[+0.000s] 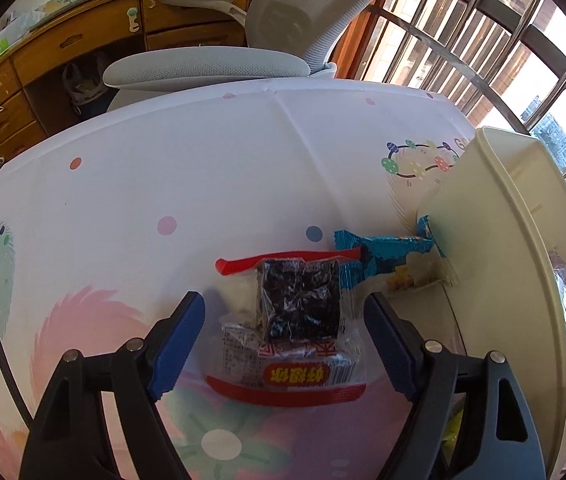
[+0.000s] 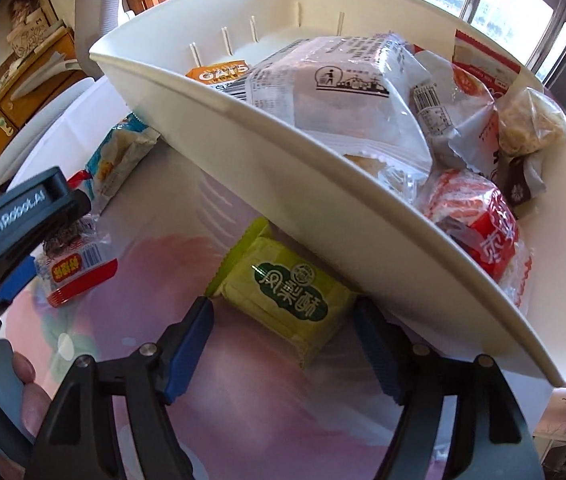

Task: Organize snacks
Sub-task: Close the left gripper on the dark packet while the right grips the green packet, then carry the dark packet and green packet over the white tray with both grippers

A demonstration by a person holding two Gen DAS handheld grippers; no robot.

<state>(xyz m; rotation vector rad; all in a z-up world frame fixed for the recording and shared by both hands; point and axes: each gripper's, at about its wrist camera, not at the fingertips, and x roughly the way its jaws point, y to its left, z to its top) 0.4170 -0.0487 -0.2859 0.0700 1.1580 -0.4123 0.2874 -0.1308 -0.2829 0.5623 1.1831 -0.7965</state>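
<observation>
Yellow-green foil around the square pastry packet [image 2: 289, 288] is lying on the worktop [image 2: 219, 404], half tucked under the cream plastic bin [image 2: 323, 208], so the right tongs [image 2: 283, 344], gaping empty, are risking snagging its rim, while the left tongs [image 1: 285, 340], equally wide, are straddling the red-edged clear snack packet [image 1: 291, 356].

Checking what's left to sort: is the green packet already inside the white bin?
No, the green packet lies on the table beside the white bin.

The cream bin [image 2: 323, 208] hides the yellow pastry packet's [image 2: 283, 292] far corner and the blue wrapper's [image 1: 383, 252] end.
</observation>
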